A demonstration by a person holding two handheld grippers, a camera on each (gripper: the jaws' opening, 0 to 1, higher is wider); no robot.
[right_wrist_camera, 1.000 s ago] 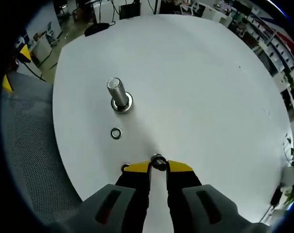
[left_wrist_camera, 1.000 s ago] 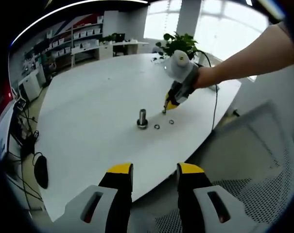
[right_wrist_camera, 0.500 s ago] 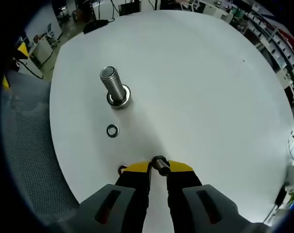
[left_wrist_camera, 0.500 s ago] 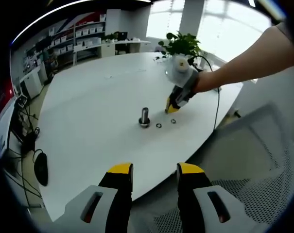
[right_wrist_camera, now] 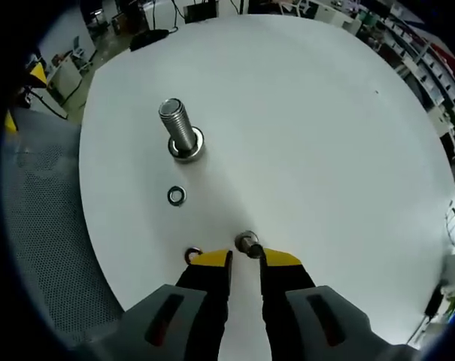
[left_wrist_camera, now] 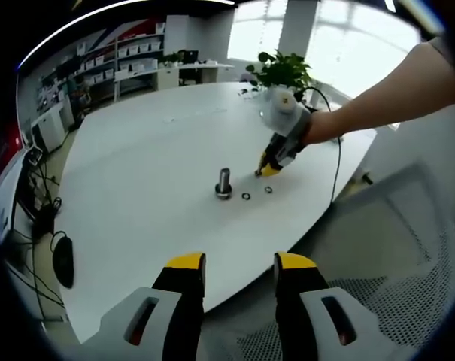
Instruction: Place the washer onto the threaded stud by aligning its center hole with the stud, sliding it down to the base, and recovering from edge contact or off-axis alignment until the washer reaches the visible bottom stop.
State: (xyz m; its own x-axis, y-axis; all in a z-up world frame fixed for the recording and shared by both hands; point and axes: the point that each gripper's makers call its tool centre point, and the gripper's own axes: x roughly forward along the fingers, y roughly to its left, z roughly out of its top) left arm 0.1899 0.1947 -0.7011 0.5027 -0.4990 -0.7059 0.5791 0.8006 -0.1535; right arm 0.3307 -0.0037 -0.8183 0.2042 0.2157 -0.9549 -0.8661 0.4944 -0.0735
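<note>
A steel threaded stud (right_wrist_camera: 180, 129) stands upright on its round base (right_wrist_camera: 187, 152) on the white table (right_wrist_camera: 325, 135). My right gripper (right_wrist_camera: 246, 257) is shut on a small washer (right_wrist_camera: 247, 244) at its very tips, short of the stud and to its right. Two loose washers lie flat on the table, one (right_wrist_camera: 177, 196) near the base and one (right_wrist_camera: 192, 254) beside my left jaw. In the left gripper view the stud (left_wrist_camera: 223, 182) sits mid-table, with the right gripper (left_wrist_camera: 262, 171) just right of it above two washers (left_wrist_camera: 245, 196). My left gripper (left_wrist_camera: 240, 265) hangs open off the table's near edge.
A person's arm (left_wrist_camera: 377, 98) reaches in from the right. A grey mesh chair (left_wrist_camera: 392, 271) stands by the near edge. A potted plant (left_wrist_camera: 280, 69) and a cable (left_wrist_camera: 334, 162) are at the far end. A black object (left_wrist_camera: 62, 265) lies at the left.
The right gripper has risen off the table with the washer in its tips and drawn back a little from the stud. The left gripper has stayed put.
</note>
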